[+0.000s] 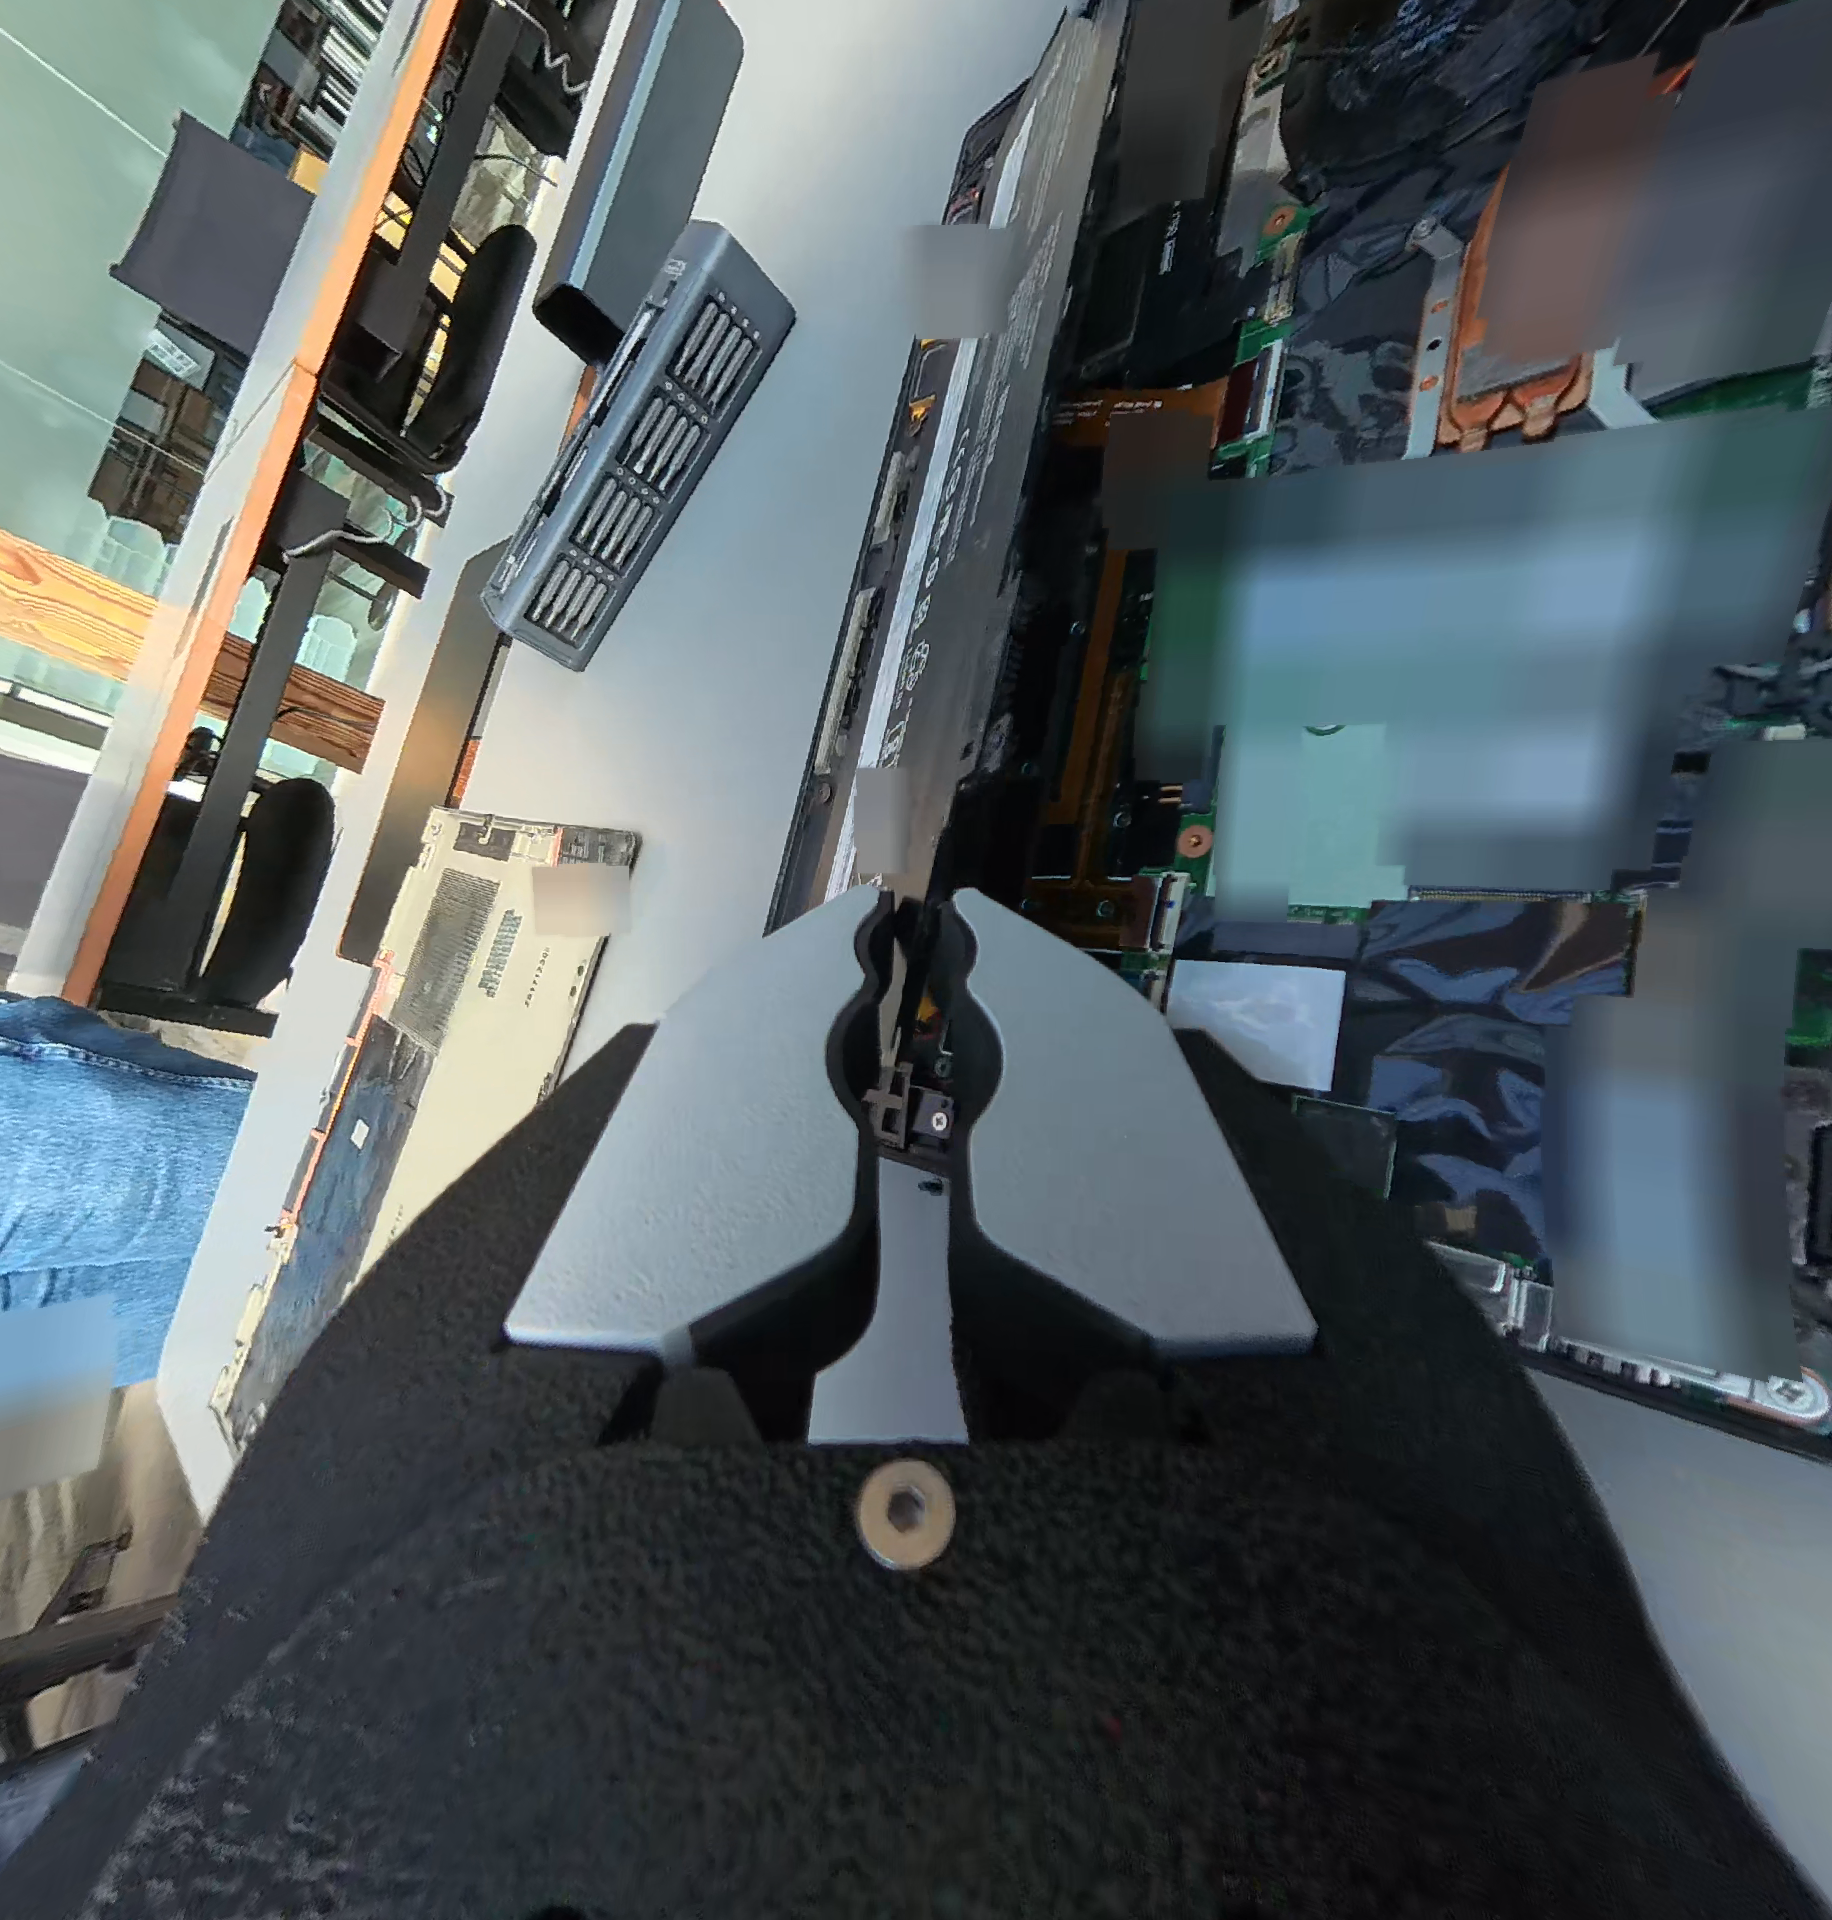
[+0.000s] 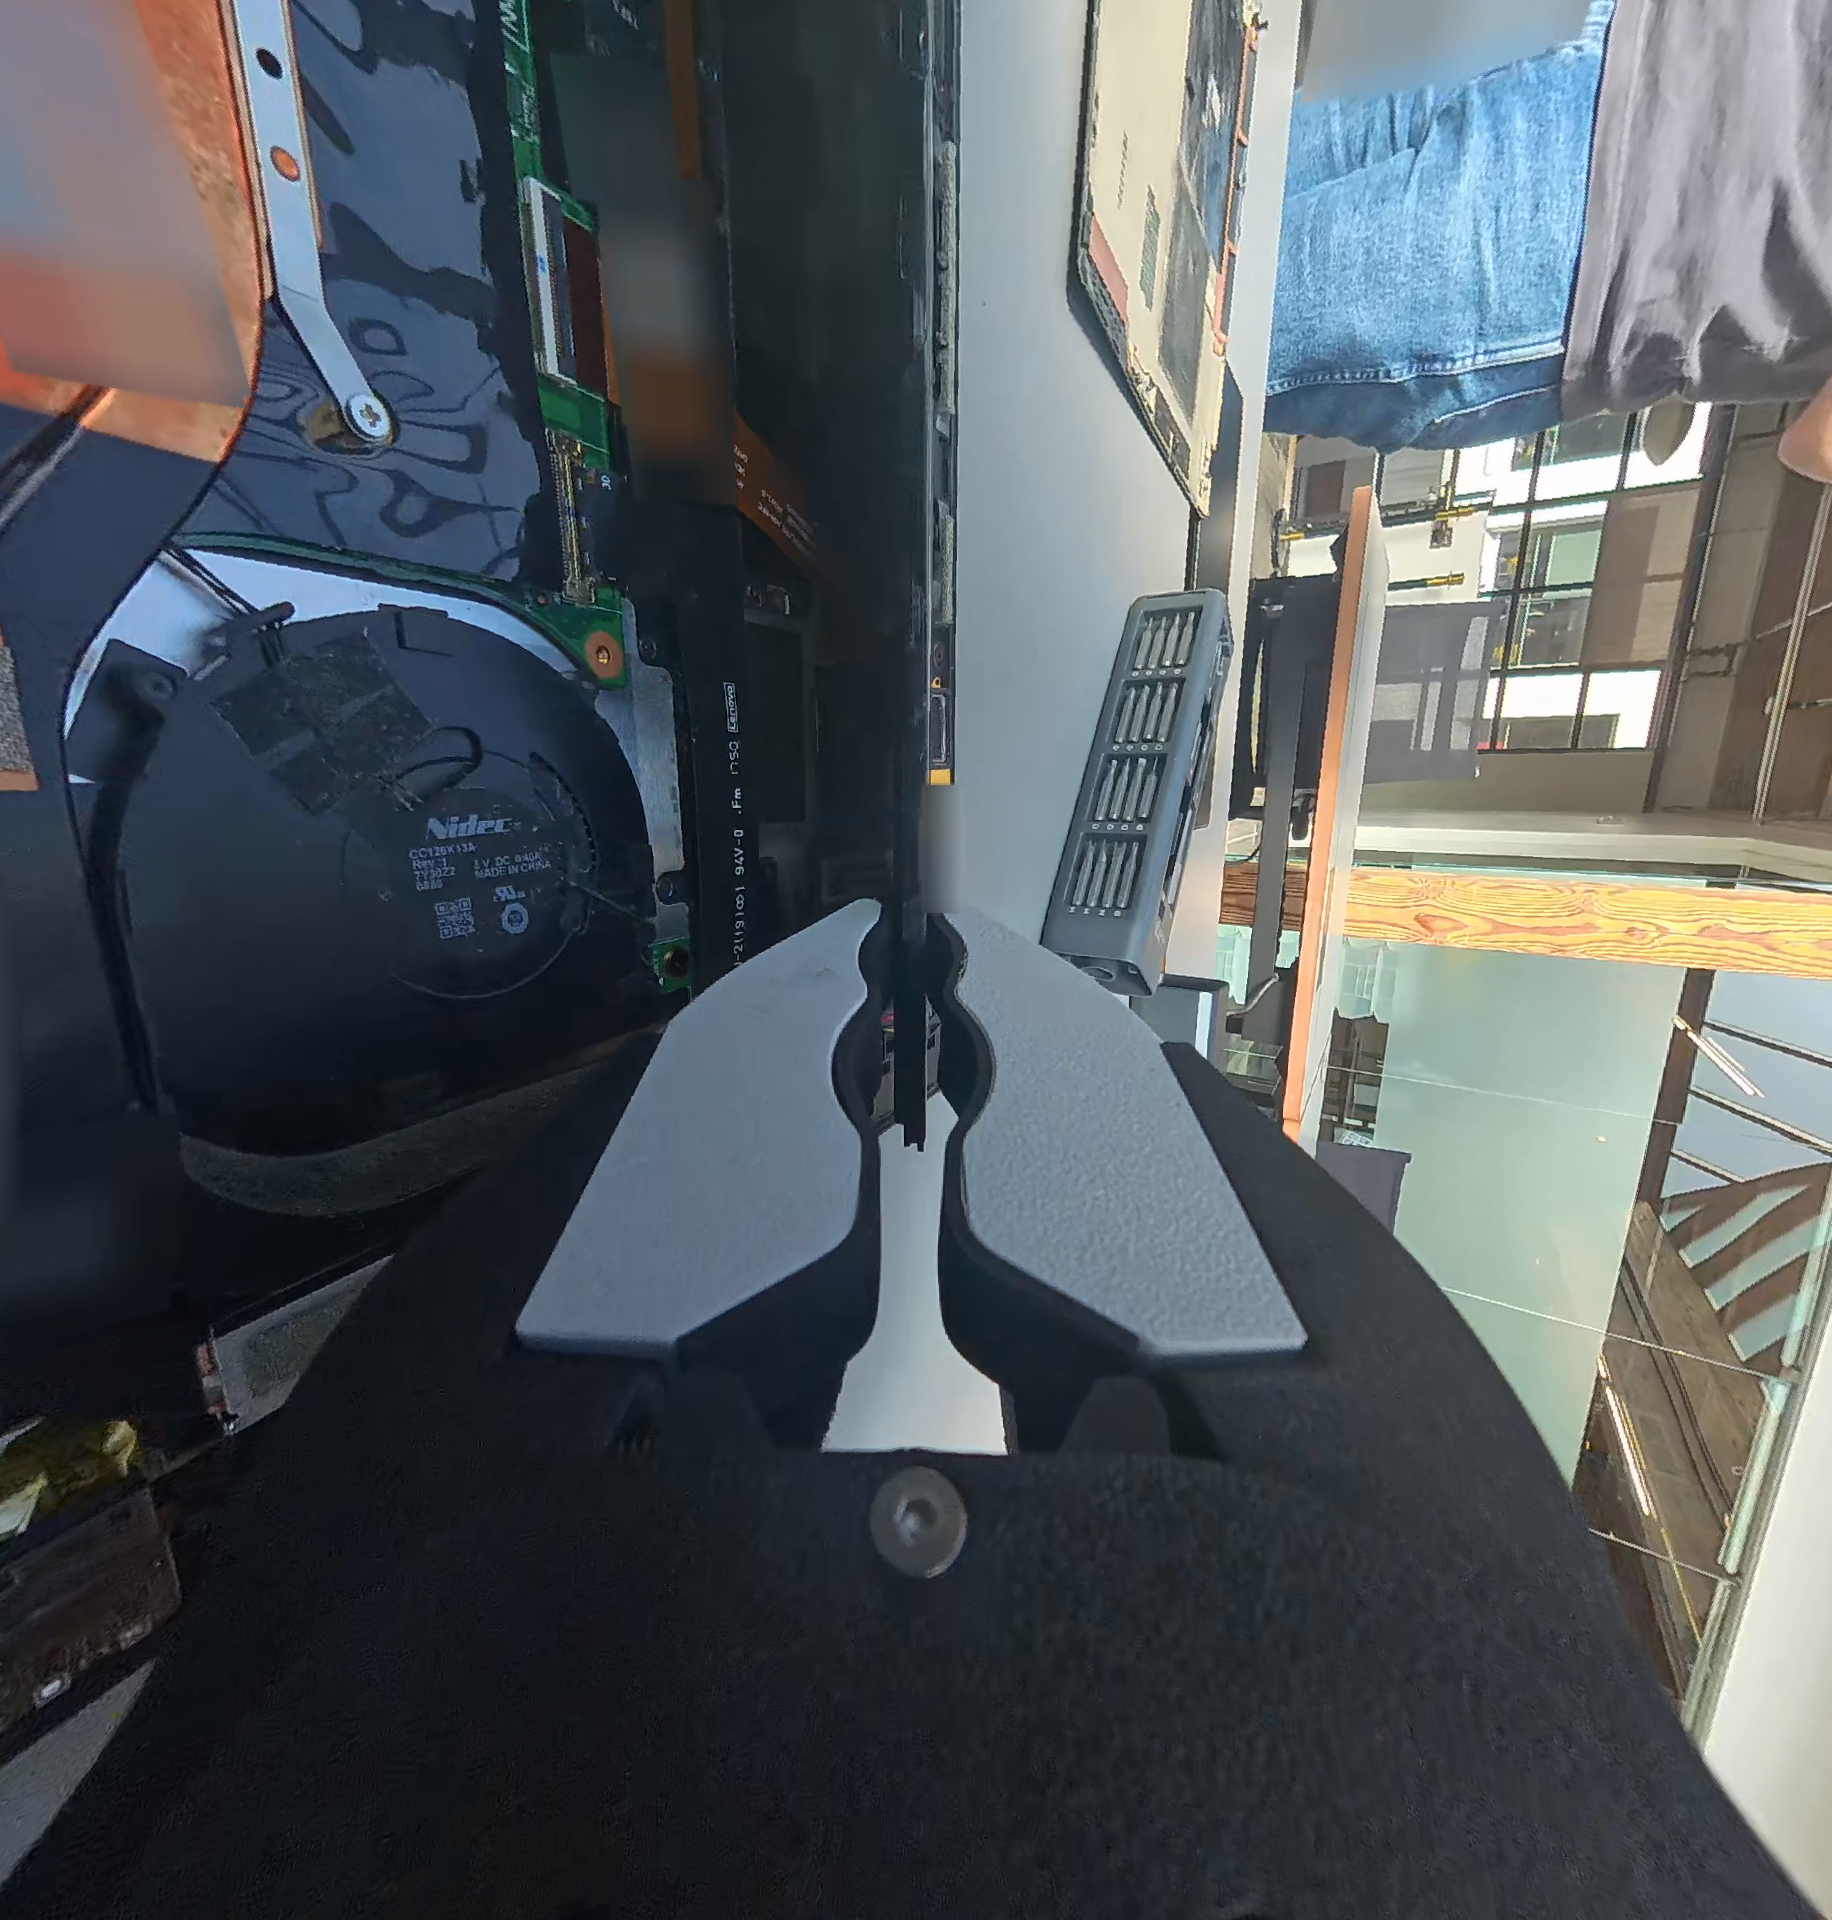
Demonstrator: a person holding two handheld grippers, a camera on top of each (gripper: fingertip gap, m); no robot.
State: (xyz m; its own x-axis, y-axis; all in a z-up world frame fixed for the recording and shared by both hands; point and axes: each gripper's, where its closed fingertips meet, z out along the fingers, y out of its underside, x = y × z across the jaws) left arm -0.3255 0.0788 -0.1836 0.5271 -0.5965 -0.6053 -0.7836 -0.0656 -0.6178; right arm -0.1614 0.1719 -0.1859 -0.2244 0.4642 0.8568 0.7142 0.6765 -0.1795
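An opened laptop [image 1: 1255,935] lies on a white table [image 1: 704,727], its boards and cables bare. A long flat black slab, apparently the battery [image 1: 1037,343], runs along the laptop's edge. My left gripper [image 1: 917,906] is shut on the thin near end of that slab. In the right wrist view the same slab shows edge-on as a thin black strip [image 2: 938,416] beside the laptop's round black fan [image 2: 372,831]. My right gripper [image 2: 910,920] is shut on that strip. Neither view shows the other gripper.
A grey open case of screwdriver bits [image 1: 631,447] [image 2: 1140,790] lies on the table beside the laptop. The removed bottom cover [image 1: 455,997] [image 2: 1161,239] lies inside-up farther out. A person in blue jeans [image 1: 60,1143] [image 2: 1411,229] is at the table's edge. The grippers' ends are close to 20 cm from one another.
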